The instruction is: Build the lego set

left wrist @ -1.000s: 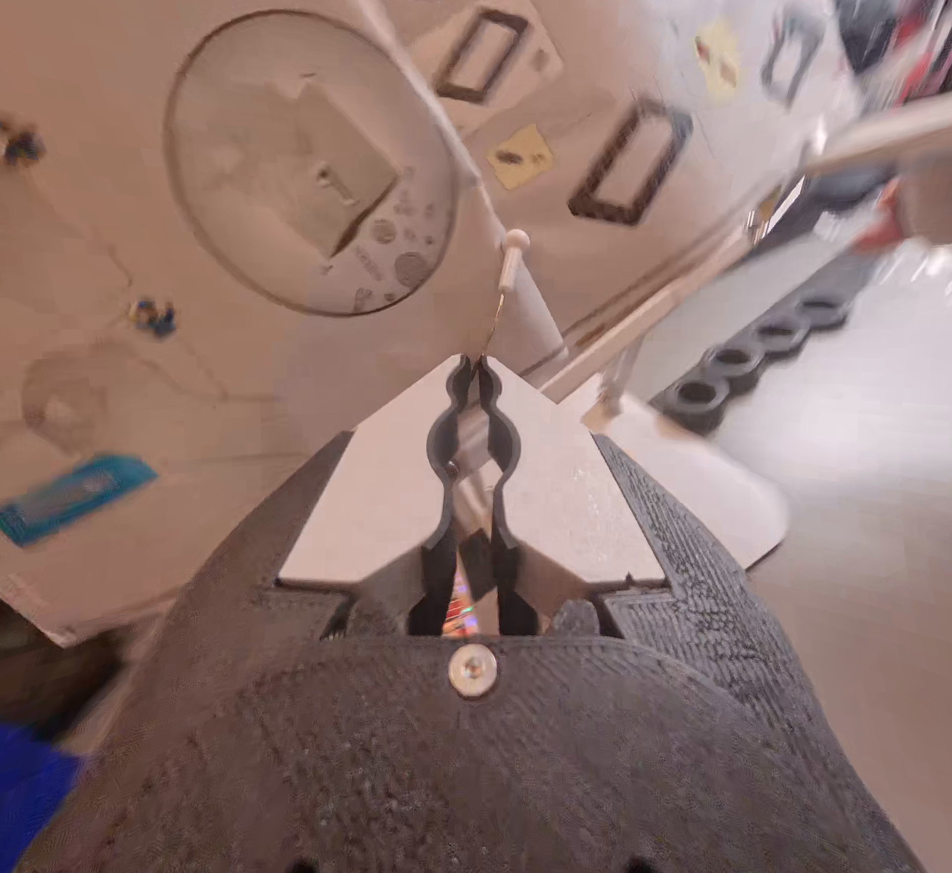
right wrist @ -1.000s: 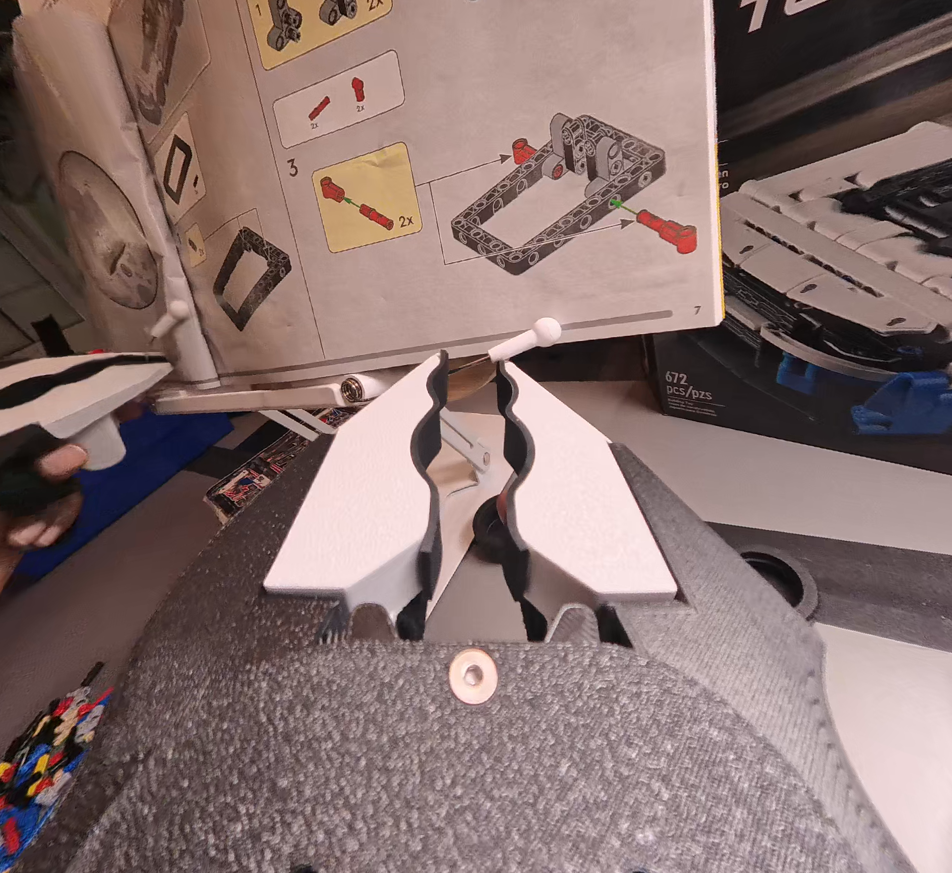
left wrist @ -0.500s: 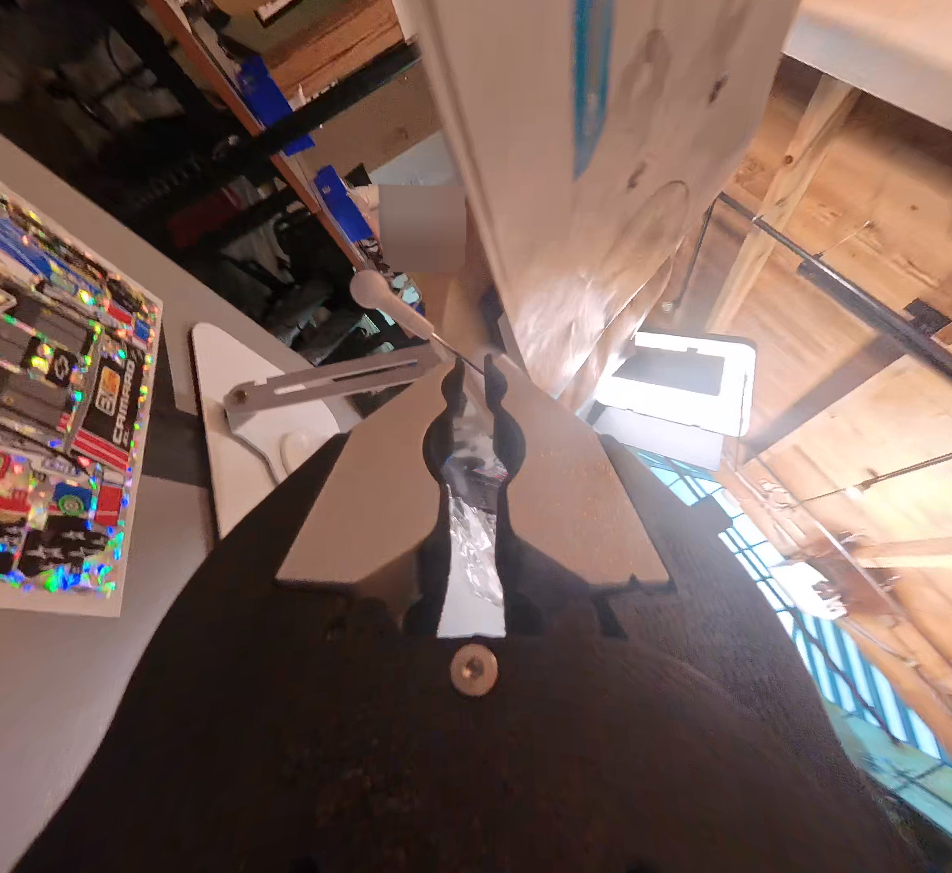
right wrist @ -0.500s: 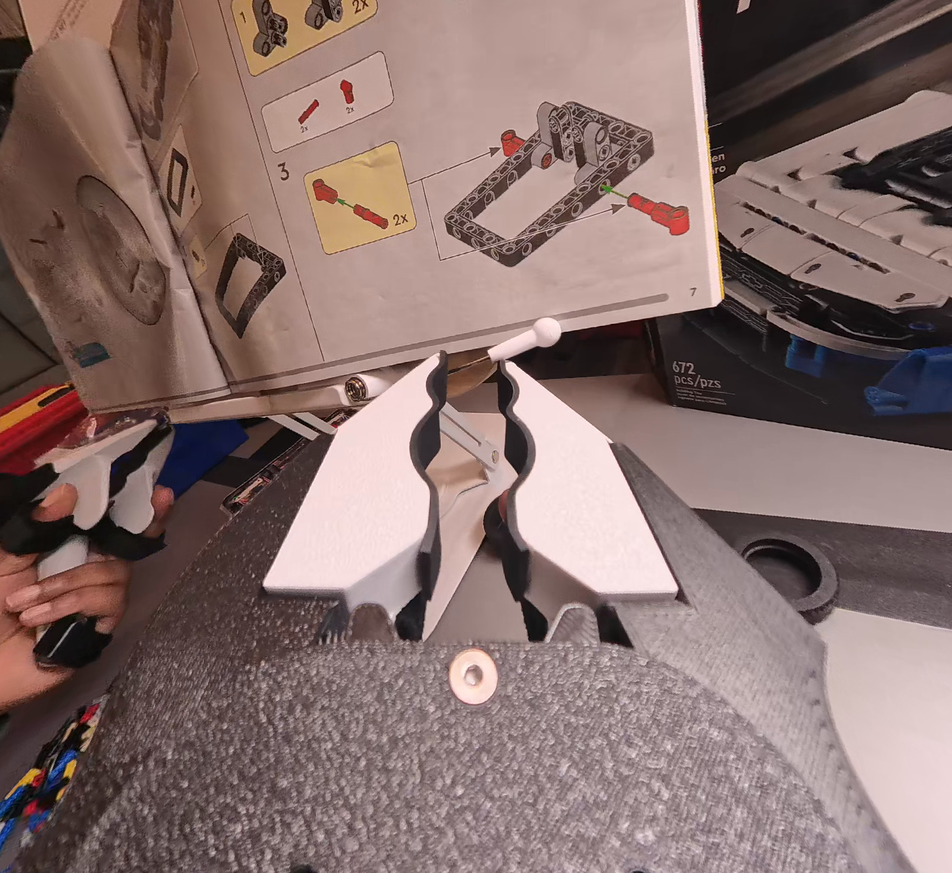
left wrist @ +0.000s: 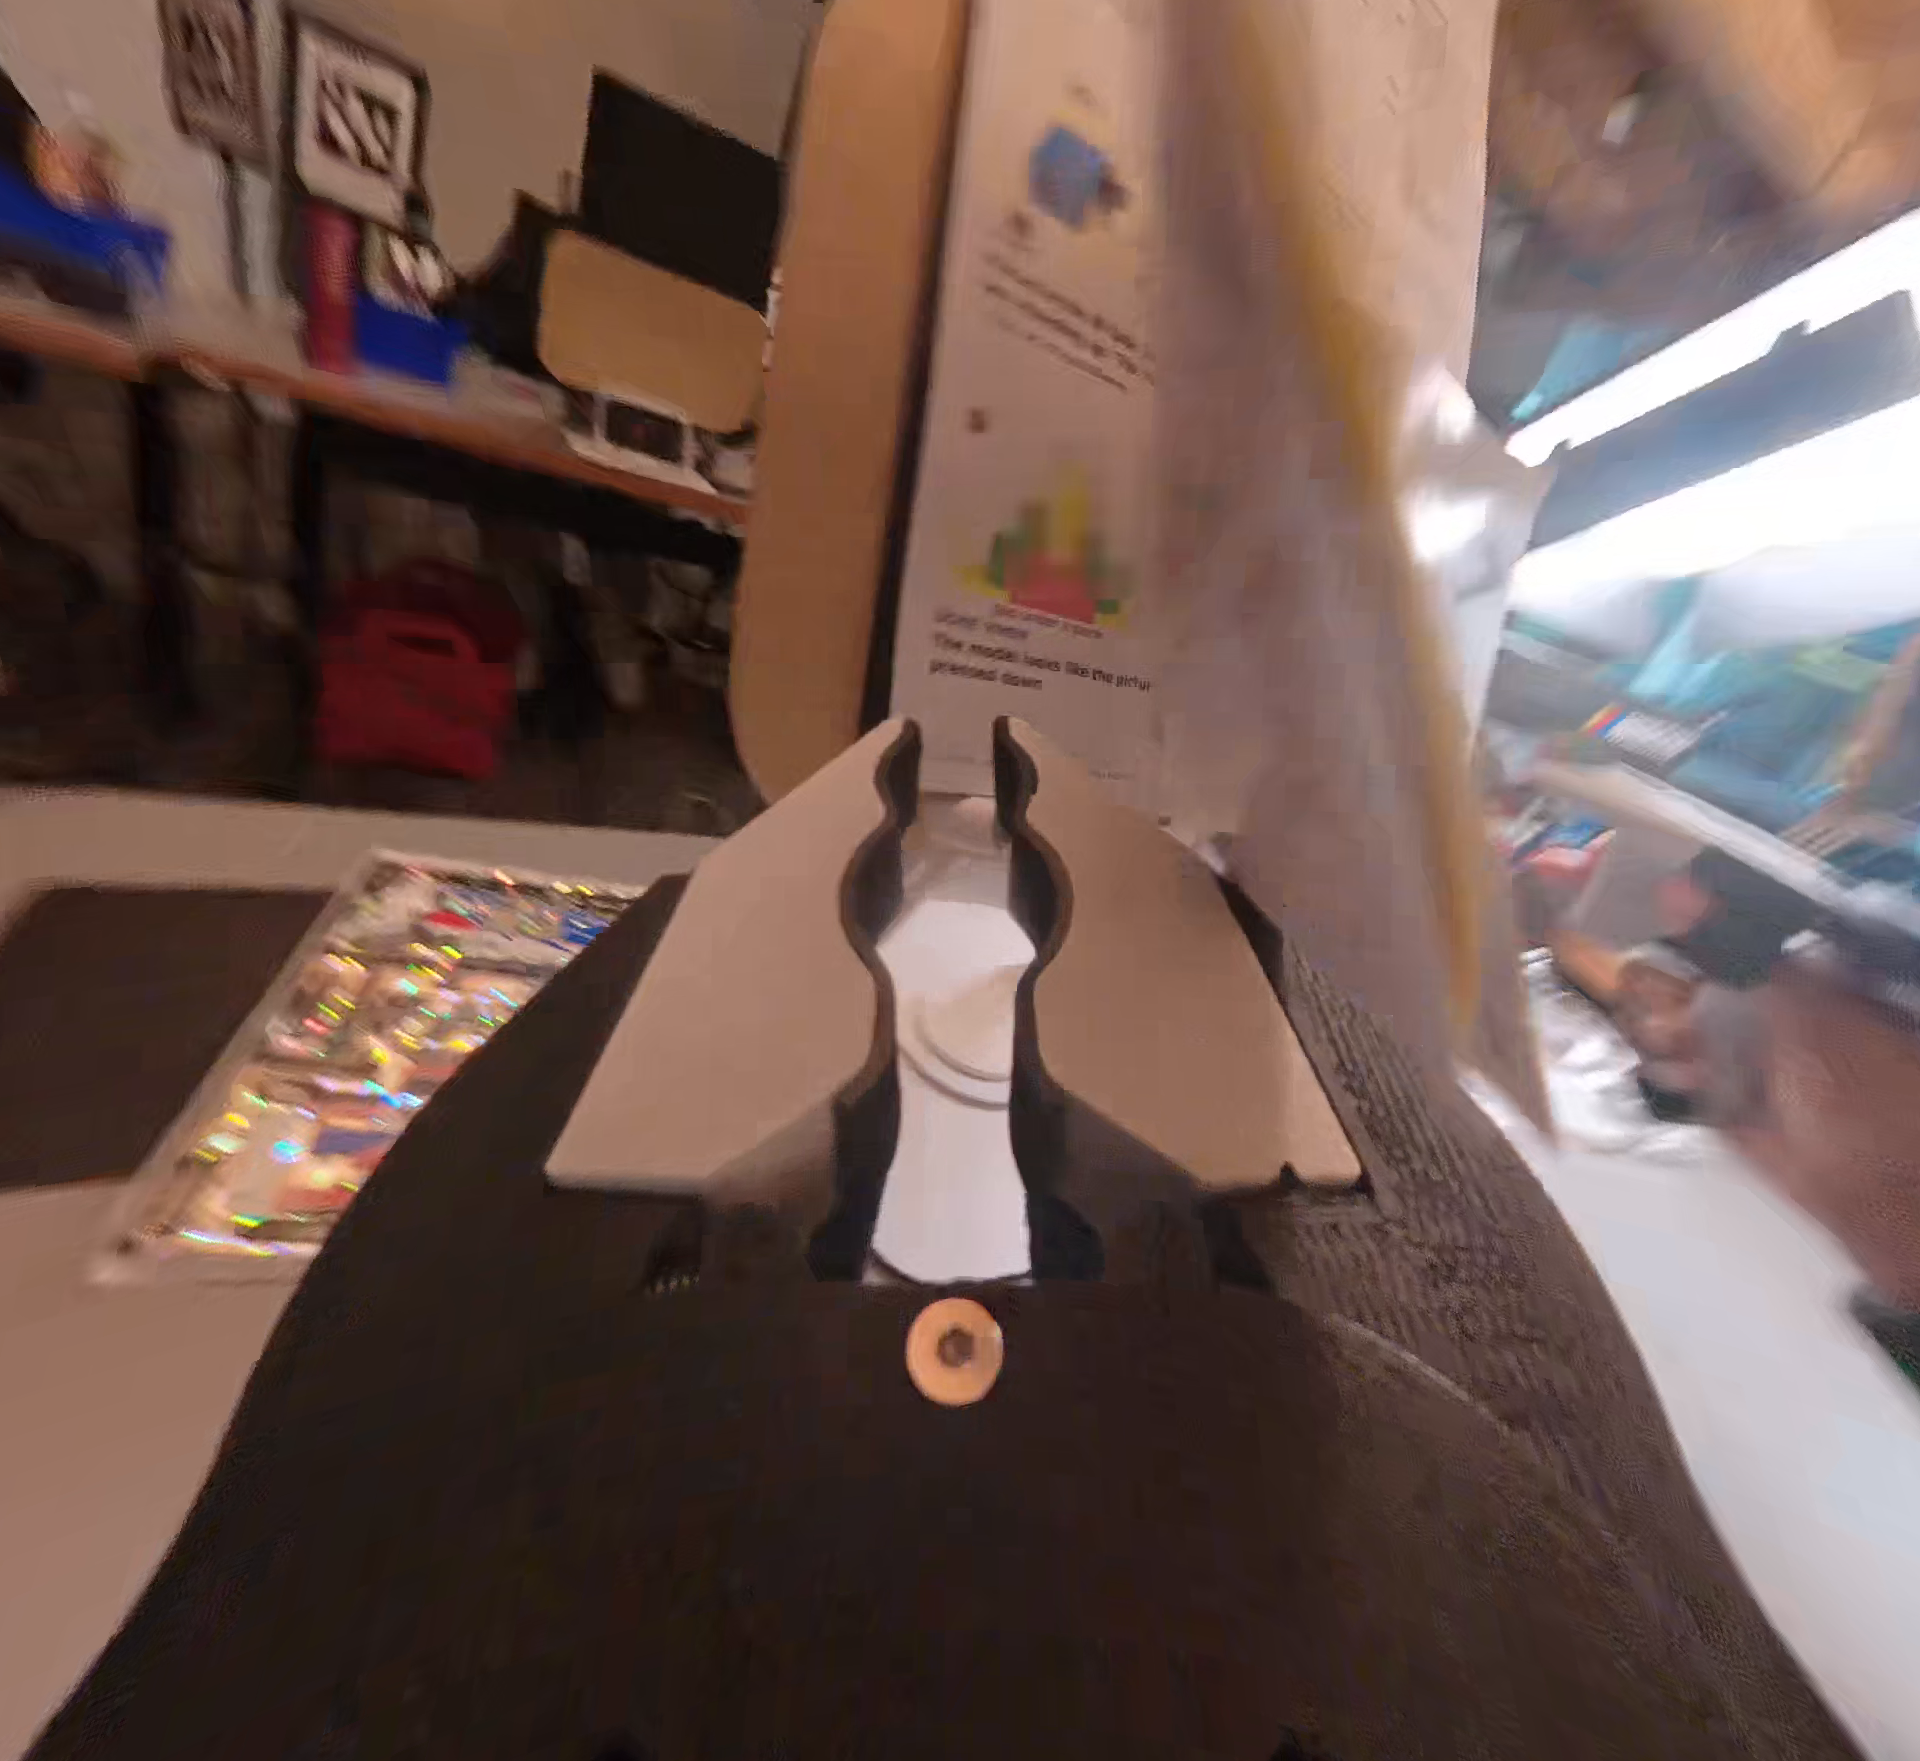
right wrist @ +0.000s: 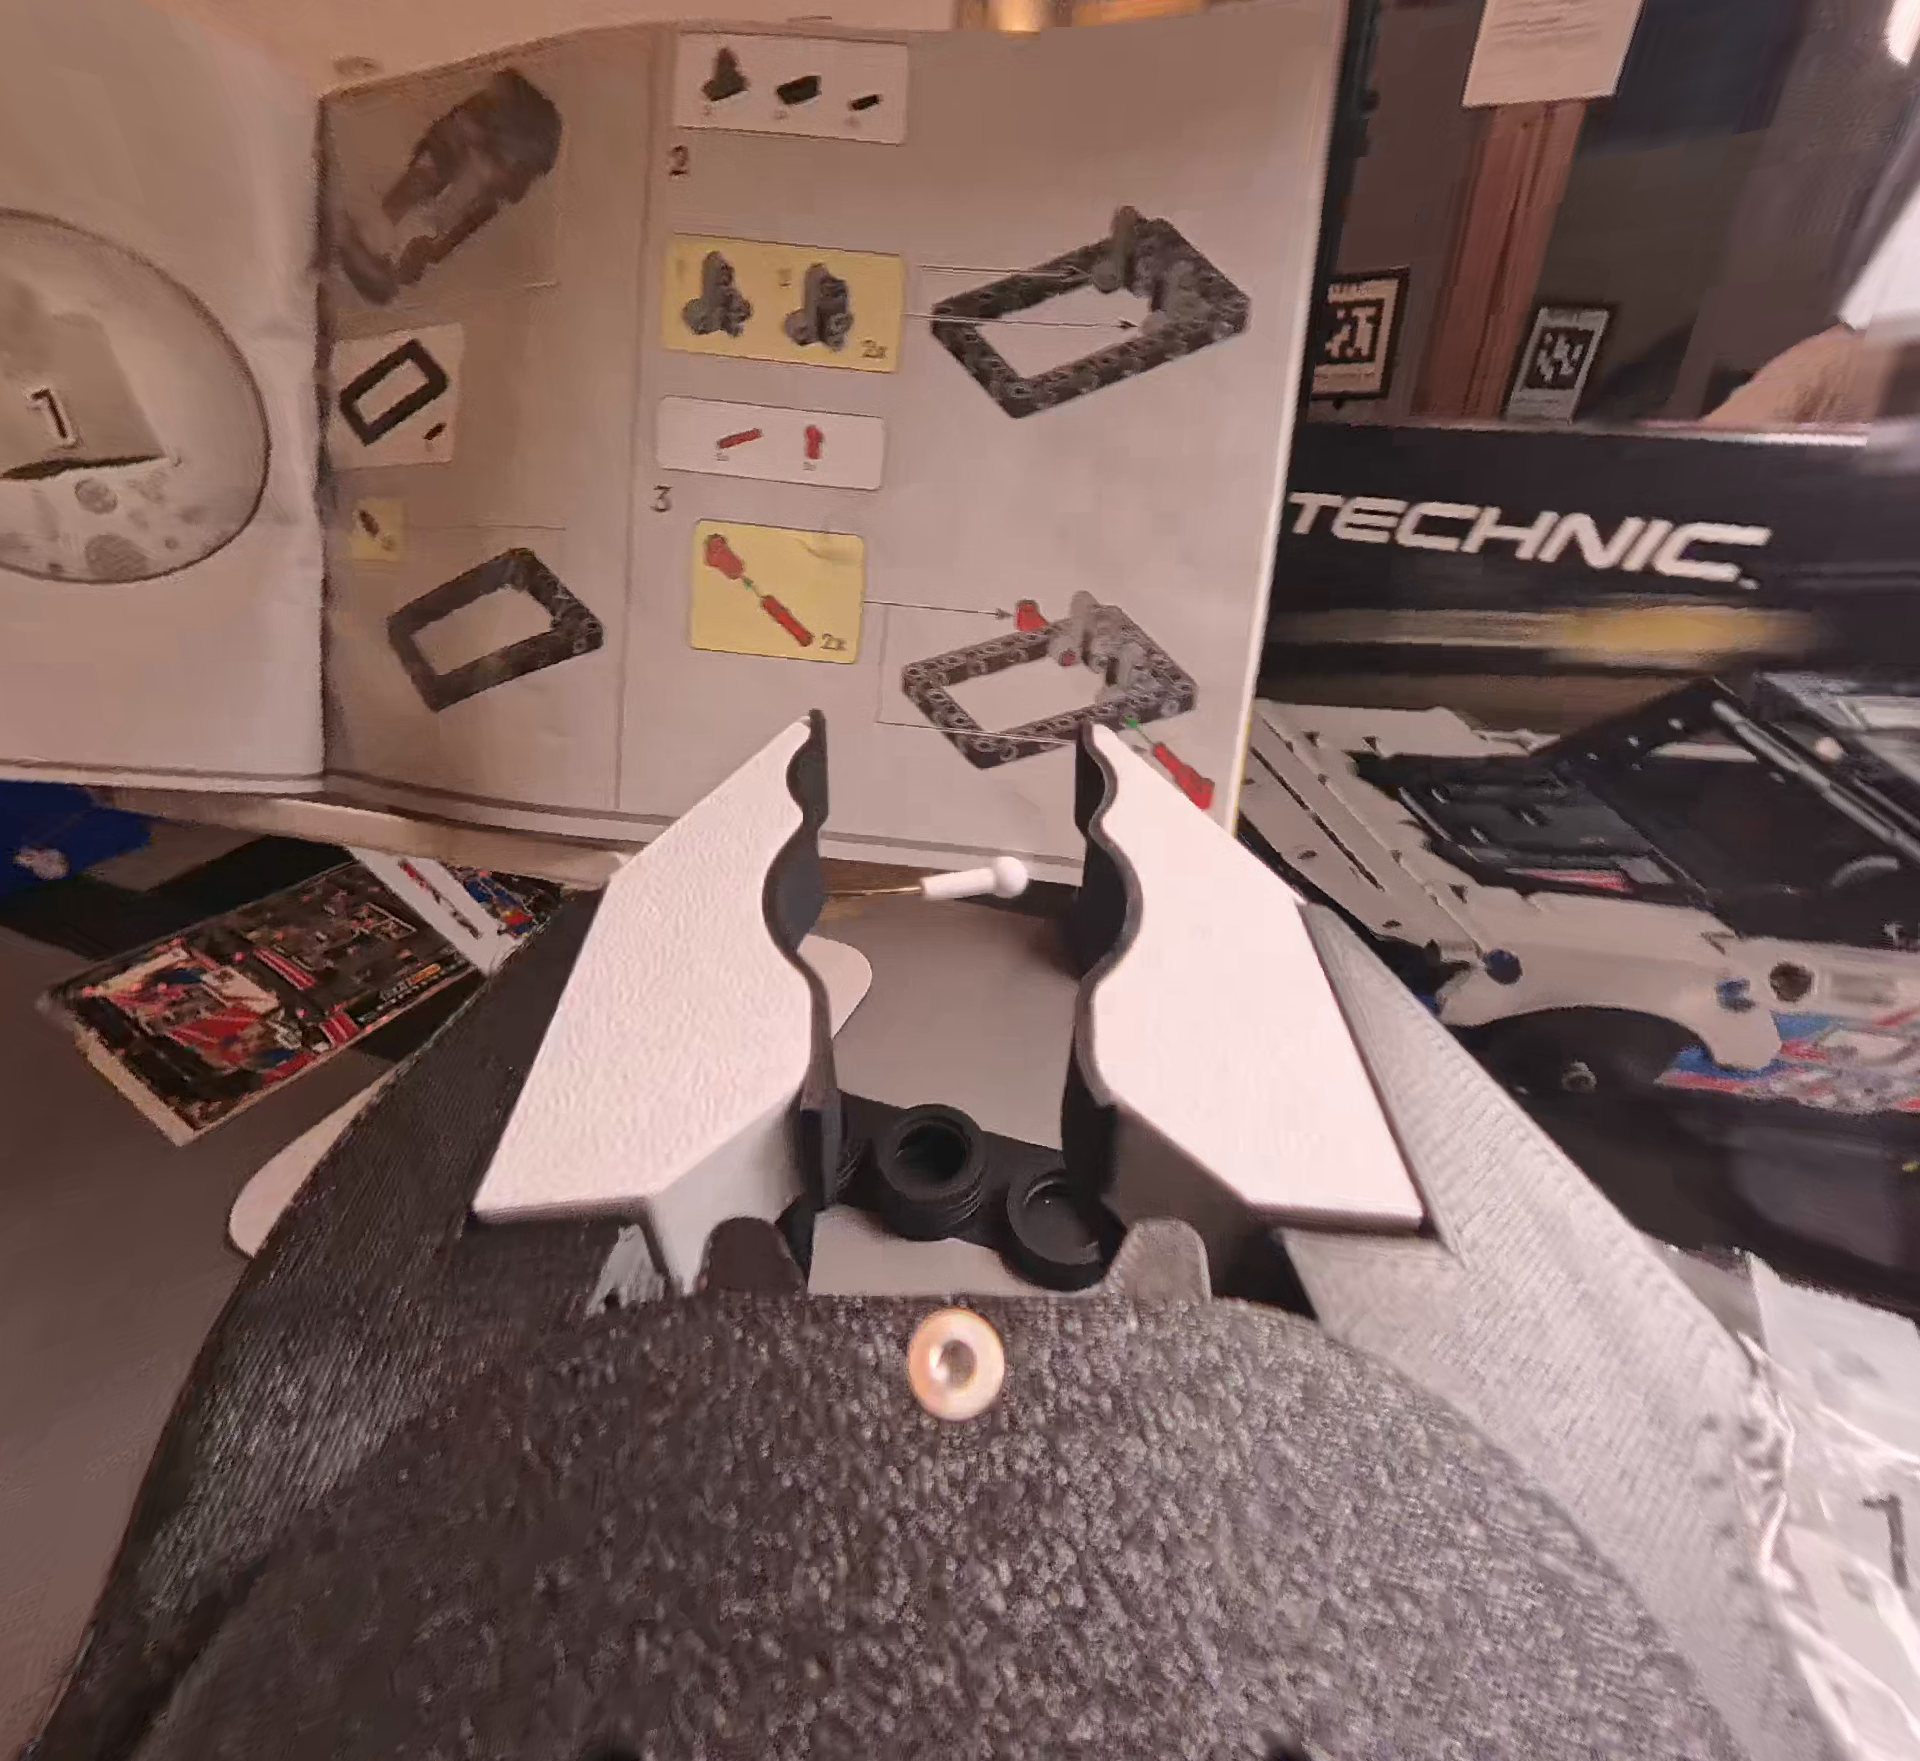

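Note:
The instruction booklet (right wrist: 935,423) stands open on a white stand in the right wrist view, showing frame-building steps. My right gripper (right wrist: 951,740) is open and empty just in front of its lower right page. The stand's white-tipped clip pin (right wrist: 977,880) shows between the fingers. Two black tyres (right wrist: 935,1161) lie on the table below the jaws. My left gripper (left wrist: 951,745) is narrowly open at the lower edge of a booklet page (left wrist: 1049,464), seen side-on beside a brown backing board (left wrist: 842,361). The view is blurred.
The black set box (right wrist: 1558,776) stands upright at the right behind the booklet. A shiny sticker sheet (right wrist: 260,984) lies on the table to the left and also shows in the left wrist view (left wrist: 343,1036). The white stand base (right wrist: 301,1181) and a clear bag (right wrist: 1818,1503) lie near me.
My right gripper has opened wide and let go of the clip pin. The booklet now stands opened flatter. My left gripper has swung round to the booklet's side, its jaws slightly apart.

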Tool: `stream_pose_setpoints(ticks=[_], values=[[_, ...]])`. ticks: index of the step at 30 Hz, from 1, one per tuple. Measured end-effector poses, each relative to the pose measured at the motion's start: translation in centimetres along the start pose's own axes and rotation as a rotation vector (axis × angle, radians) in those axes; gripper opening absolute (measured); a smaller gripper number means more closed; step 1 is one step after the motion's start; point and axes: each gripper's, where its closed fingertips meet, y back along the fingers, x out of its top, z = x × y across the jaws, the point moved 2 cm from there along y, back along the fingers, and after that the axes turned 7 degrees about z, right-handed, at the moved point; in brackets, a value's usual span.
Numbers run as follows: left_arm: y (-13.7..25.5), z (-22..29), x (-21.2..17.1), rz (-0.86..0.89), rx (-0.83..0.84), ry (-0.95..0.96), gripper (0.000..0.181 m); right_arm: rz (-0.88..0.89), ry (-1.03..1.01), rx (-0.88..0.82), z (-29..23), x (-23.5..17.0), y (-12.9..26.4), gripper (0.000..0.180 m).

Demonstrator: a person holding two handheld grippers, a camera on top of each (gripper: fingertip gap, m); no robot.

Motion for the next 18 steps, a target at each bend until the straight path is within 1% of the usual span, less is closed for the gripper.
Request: stream_pose_setpoints(ticks=[1, 2, 4, 5, 7, 9, 11, 13, 15, 17, 18], values=[[-0.1, 1.1, 0.1, -0.004, 0.01, -0.104, 0.01, 0.003, 0.041, 0.018, -1.0, 0.2, -0.2, 0.046], [-0.3, 1.9, 0.0, -0.015, 0.021, -0.134, 0.011, 0.007, 0.076, 0.043, -2.2, 0.3, -0.4, 0.045], [-0.5, 2.3, -0.8, -0.046, 0.003, -0.041, 0.015, -0.002, 0.138, 0.105, -4.8, 0.0, -0.8, 0.042], [-0.6, 1.6, -1.4, -0.063, 0.007, 0.01, 0.019, -0.022, 0.181, 0.135, -6.1, -0.4, -0.9, 0.041], [-0.3, -1.0, -2.2, -0.077, 0.05, 0.081, 0.025, -0.067, 0.275, 0.152, -7.5, -1.2, -1.2, 0.04], [0.6, -4.0, -2.0, -0.06, 0.103, 0.142, 0.03, -0.082, 0.297, 0.168, -8.3, -1.5, -1.3, 0.04], [2.2, -6.9, 0.5, 0.05, 0.178, 0.136, 0.029, -0.081, 0.285, 0.161, -8.1, -1.5, -1.4, 0.041], [4.4, -8.0, 5.0, 0.225, 0.239, 0.011, 0.028, -0.077, 0.237, 0.139, -7.4, -1.3, -1.6, 0.045], [6.3, -6.1, 10.0, 0.382, 0.252, -0.168, 0.027, -0.08, 0.204, 0.108, -6.3, -1.2, -2.0, 0.053], [7.9, -1.9, 14.6, 0.505, 0.21, -0.336, 0.026, -0.077, 0.208, 0.063, -4.8, -0.8, -2.3, 0.06], [8.4, 0.9, 16.2, 0.543, 0.167, -0.418, 0.021, -0.072, 0.203, 0.038, -3.9, -0.5, -2.5, 0.063]])
